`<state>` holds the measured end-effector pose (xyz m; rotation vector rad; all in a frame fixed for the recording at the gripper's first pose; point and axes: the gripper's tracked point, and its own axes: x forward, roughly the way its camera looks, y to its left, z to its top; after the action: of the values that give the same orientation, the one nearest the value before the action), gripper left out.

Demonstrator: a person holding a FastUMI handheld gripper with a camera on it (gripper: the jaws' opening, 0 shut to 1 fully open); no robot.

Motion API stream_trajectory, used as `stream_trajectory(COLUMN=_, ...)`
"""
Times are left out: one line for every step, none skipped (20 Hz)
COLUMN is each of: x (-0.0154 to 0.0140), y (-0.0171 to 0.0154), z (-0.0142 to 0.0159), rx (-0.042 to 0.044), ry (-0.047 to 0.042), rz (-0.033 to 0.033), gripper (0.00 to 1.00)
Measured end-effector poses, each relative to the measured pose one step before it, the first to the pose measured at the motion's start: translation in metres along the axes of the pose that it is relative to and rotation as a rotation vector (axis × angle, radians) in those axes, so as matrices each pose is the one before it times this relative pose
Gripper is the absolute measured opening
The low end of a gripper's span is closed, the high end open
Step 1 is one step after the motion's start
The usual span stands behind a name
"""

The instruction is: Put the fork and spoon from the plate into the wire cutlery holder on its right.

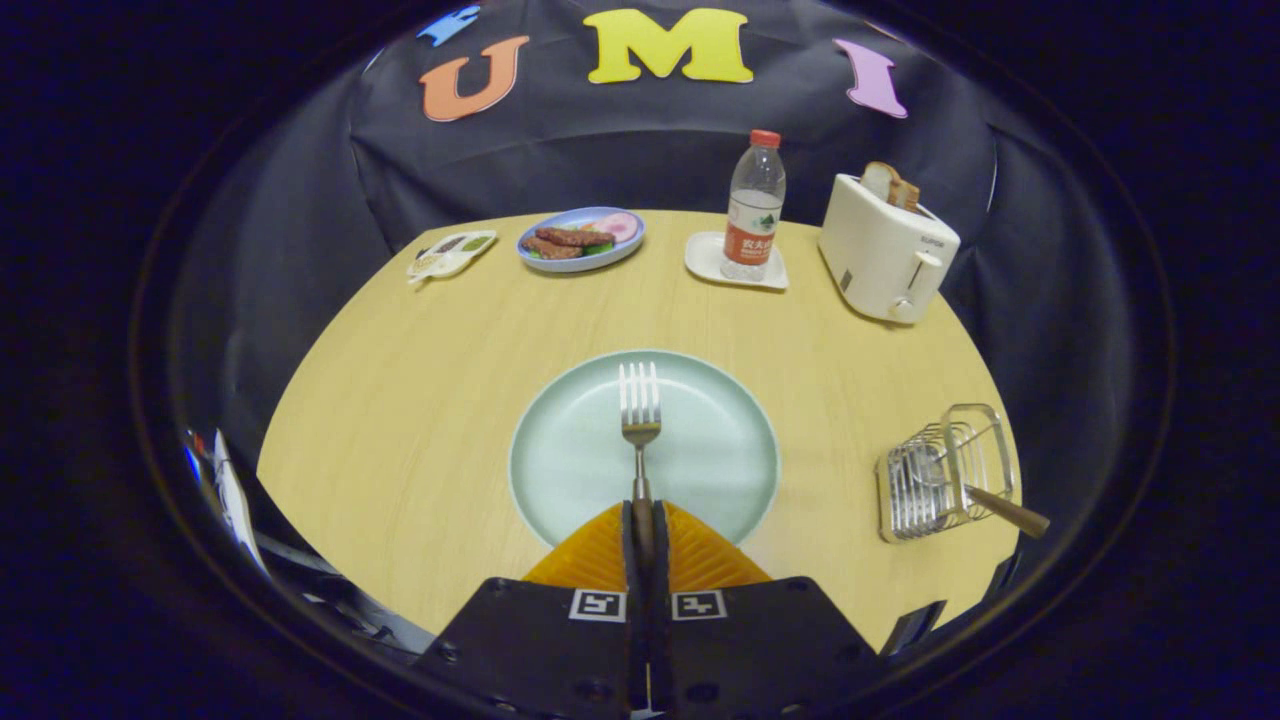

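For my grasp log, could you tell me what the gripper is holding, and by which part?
The gripper is shut on the fork, its fingers pressing the handle, tines pointing ahead over the plate.

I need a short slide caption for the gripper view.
Claw shut on fork over plate; wire holder waits at right.

1. One fork [640,410] is sitting clamped between the jaws.
2. Two round plates are lying on the worktop: one pale green plate [560,460], one blue plate [528,258].
3. One wire cutlery holder [945,470], one bottle [754,210] and one toaster [885,255] are standing there.
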<state>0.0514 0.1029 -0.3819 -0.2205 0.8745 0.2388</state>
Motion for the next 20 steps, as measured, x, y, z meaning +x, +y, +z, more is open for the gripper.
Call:
stream_trajectory(x=-0.00488, y=-0.00831, z=-0.00009, rx=0.00156, ry=-0.00186, rz=-0.00128, gripper=0.02)
stream_trajectory(x=-0.00589, y=-0.01053, z=0.00018, rx=0.0046, ry=-0.00672, rz=0.00072, gripper=0.02)
stream_trajectory(x=-0.0044, y=-0.00966, z=0.00011, rx=0.00026, ry=-0.0036, rz=-0.00588, gripper=0.02)
stream_trajectory(x=-0.00533, y=-0.01211, z=-0.0006, rx=-0.00026, ry=-0.00243, rz=-0.00655, gripper=0.02)
stream_trajectory(x=-0.00652, y=-0.01167, z=-0.00018, rx=0.00075, ry=-0.00364, rz=-0.00348, gripper=0.02)
stream_trajectory(x=-0.00547, y=-0.01009, z=0.00047, rx=0.00078, ry=-0.00324, rz=-0.00331, gripper=0.02)
stream_trajectory(x=-0.00629, y=-0.01181, z=0.00051, rx=0.00205, ry=-0.00544, rz=0.0011, gripper=0.02)
stream_trajectory(x=-0.00495, y=-0.01, z=0.00103, rx=0.00242, ry=-0.00496, rz=-0.00269, gripper=0.02)
stream_trajectory(x=-0.0059, y=-0.01401, z=0.00115, rx=0.00365, ry=-0.00774, rz=-0.00816, gripper=0.02)
stream_trajectory(x=-0.00499, y=-0.01107, z=0.00136, rx=0.00376, ry=-0.00498, rz=-0.00694, gripper=0.02)
stream_trajectory(x=-0.00601, y=-0.01114, z=0.00041, rx=0.00367, ry=-0.00218, rz=-0.00601, gripper=0.02)
stream_trajectory(x=-0.00421, y=-0.01027, z=0.00209, rx=0.00737, ry=-0.00626, rz=-0.00453, gripper=0.02)
stream_trajectory(x=-0.00366, y=-0.01016, z=0.00104, rx=0.00761, ry=-0.0033, rz=-0.00604, gripper=0.02)
stream_trajectory(x=-0.00295, y=-0.00847, z=0.00047, rx=0.00965, ry=0.00305, rz=-0.00202, gripper=0.02)
stream_trajectory(x=-0.00181, y=-0.0076, z=-0.00021, rx=0.01141, ry=0.00178, rz=0.00033, gripper=0.02)
stream_trajectory(x=-0.00062, y=-0.00844, z=0.00058, rx=0.00909, ry=0.00118, rz=-0.00653, gripper=0.02)
stream_trajectory(x=0.00047, y=-0.00799, z=0.00006, rx=0.00625, ry=0.00056, rz=-0.00782, gripper=0.02)
stream_trajectory(x=-0.00034, y=-0.00983, z=-0.00013, rx=0.01063, ry=0.00019, rz=-0.00458, gripper=0.02)
stream_trajectory(x=-0.00133, y=-0.00714, z=-0.00155, rx=0.01103, ry=0.00099, rz=-0.00465, gripper=0.02)
stream_trajectory(x=0.00001, y=-0.0068, z=-0.00039, rx=0.01021, ry=0.00198, rz=-0.00729, gripper=0.02)
